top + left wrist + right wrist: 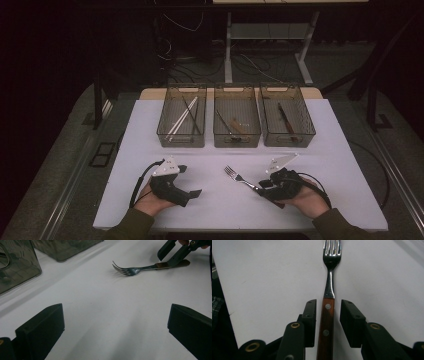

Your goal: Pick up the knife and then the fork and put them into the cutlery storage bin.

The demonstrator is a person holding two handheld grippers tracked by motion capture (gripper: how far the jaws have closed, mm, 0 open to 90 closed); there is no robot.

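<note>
A fork (239,176) with steel tines and a riveted brown wooden handle lies flat on the white table (330,170), tines pointing to the far left. My right gripper (264,186) straddles the handle. In the right gripper view the fork (329,285) runs up the middle, and the right gripper (328,307) is open, with a small gap between each pad and the handle. My left gripper (191,180) rests in a hand at the front left, open wide with nothing in it. The left gripper view shows its jaws far apart over bare table and the fork (132,270) beyond.
Three translucent bins stand in a row at the back of the table. The left bin (162,134) holds pale and dark chopsticks, the middle bin (236,142) holds dark and wooden pieces, and the right bin (309,131) holds a brown-handled utensil. Cables trail from both grippers.
</note>
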